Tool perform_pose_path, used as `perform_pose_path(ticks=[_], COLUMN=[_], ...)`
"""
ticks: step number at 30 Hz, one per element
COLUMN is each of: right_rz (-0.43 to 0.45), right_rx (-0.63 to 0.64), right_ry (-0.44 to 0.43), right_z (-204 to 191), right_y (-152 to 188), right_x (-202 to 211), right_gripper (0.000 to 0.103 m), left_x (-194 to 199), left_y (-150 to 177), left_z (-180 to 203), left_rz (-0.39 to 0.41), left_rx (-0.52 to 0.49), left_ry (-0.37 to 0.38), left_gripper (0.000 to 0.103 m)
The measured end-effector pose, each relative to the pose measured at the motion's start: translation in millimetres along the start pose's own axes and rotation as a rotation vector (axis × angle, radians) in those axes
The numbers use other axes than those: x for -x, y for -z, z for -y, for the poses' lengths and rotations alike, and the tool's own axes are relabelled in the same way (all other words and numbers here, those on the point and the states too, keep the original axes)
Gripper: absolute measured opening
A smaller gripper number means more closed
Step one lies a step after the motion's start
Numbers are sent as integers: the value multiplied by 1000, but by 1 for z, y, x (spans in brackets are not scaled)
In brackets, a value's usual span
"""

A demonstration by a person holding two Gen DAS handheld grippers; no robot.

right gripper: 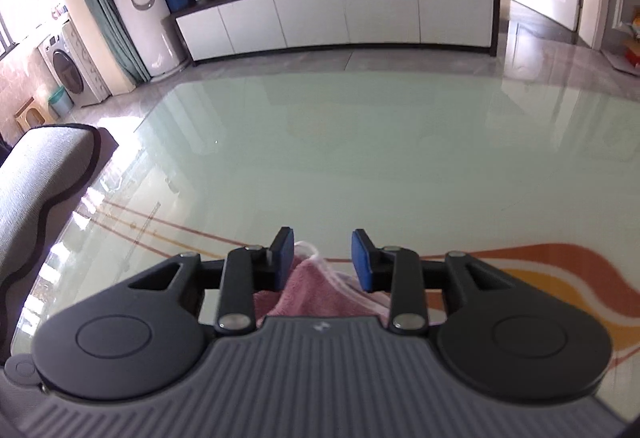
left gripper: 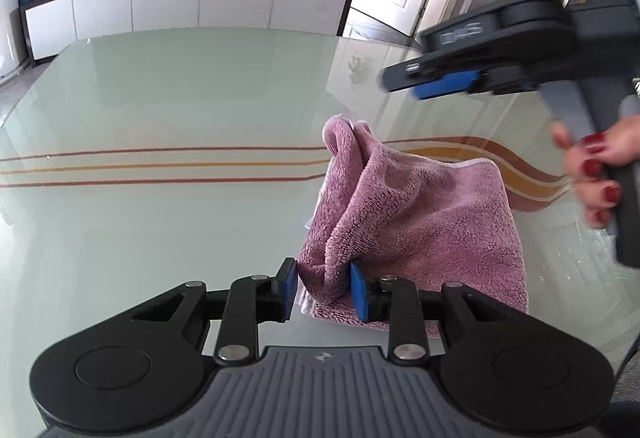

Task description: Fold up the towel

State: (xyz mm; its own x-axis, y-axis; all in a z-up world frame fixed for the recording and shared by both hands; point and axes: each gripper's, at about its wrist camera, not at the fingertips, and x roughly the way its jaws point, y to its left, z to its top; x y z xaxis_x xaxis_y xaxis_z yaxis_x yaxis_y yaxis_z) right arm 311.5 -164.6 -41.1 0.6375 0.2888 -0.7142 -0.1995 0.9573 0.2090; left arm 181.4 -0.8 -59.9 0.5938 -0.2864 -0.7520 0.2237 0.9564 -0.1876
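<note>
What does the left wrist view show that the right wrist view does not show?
Only the left wrist view shows the left claw with towel bunched between its pads, most of the pink towel raised in a fold, and the right claw from outside, above the towel, held by a hand. Only the right wrist view shows the right claw open over a towel corner, a sofa and a washing machine. Both show the glass table and the white cabinet.

Fluffy cloth towel (left gripper: 416, 222), glossy glass table (left gripper: 180, 97)
</note>
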Motion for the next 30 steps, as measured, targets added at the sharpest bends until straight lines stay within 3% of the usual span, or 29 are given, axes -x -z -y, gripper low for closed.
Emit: perform_pose_path(ticks=[7, 16, 18, 21, 30], right_rz=[-33, -89, -99, -119, -172], right_rx=[51, 115, 138, 135, 181], right_ry=[22, 20, 20, -18, -78], right_z=[20, 23, 18, 11, -11], right_y=[26, 68, 76, 87, 108], right_x=[33, 52, 51, 48, 30], right_gripper=[31, 31, 31, 31, 32], left_x=[15, 24, 10, -8, -44], left_y=[-10, -16, -19, -22, -30], left_z=[4, 57, 74, 79, 70], left_rz=[57, 114, 102, 82, 24], left_rx=[4, -158, -223, -240, -279], left_ry=[-47, 60, 78, 88, 34], left_gripper=[32, 35, 35, 35, 35])
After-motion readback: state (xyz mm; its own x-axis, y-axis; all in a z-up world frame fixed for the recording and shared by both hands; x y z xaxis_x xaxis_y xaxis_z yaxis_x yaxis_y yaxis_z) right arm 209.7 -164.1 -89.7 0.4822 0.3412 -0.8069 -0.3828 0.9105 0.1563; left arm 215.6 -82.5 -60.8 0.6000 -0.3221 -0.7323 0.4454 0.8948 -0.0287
